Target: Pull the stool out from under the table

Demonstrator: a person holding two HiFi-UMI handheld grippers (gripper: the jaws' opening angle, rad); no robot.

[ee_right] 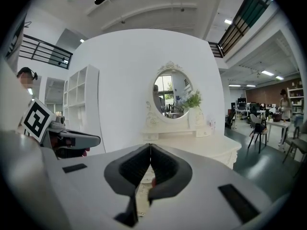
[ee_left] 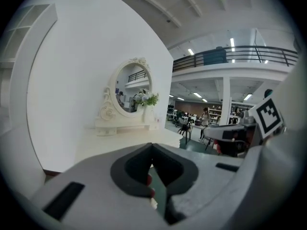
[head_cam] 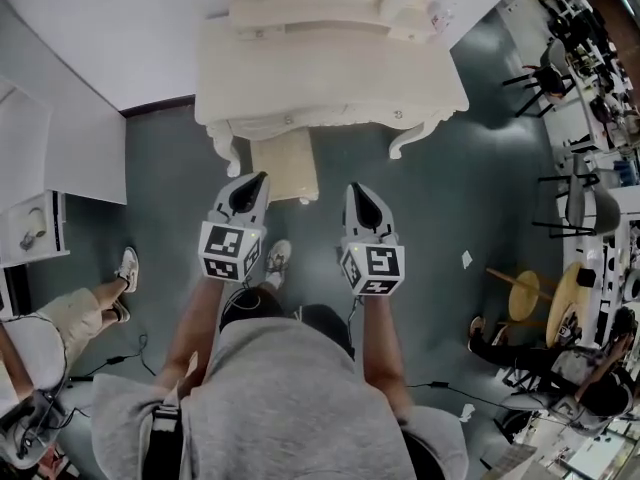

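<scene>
The stool (head_cam: 285,163), with a cream cushioned seat, stands tucked partly under the front edge of the white dressing table (head_cam: 330,68). Its near end sticks out toward me. My left gripper (head_cam: 263,177) hovers shut and empty just over the stool's near left corner. My right gripper (head_cam: 354,188) is shut and empty too, a little to the right of the stool, above the grey floor. In the left gripper view the jaws (ee_left: 152,145) meet in front of the tabletop (ee_left: 129,140). The right gripper view shows closed jaws (ee_right: 150,145) before the table (ee_right: 211,145) and its oval mirror (ee_right: 170,92).
A white shelf unit (head_cam: 40,223) stands at the left by the wall, and a person's legs (head_cam: 90,303) are beside it. To the right are a round wooden stool (head_cam: 525,293), black chairs (head_cam: 580,208) and desks. Cables lie on the floor near my feet.
</scene>
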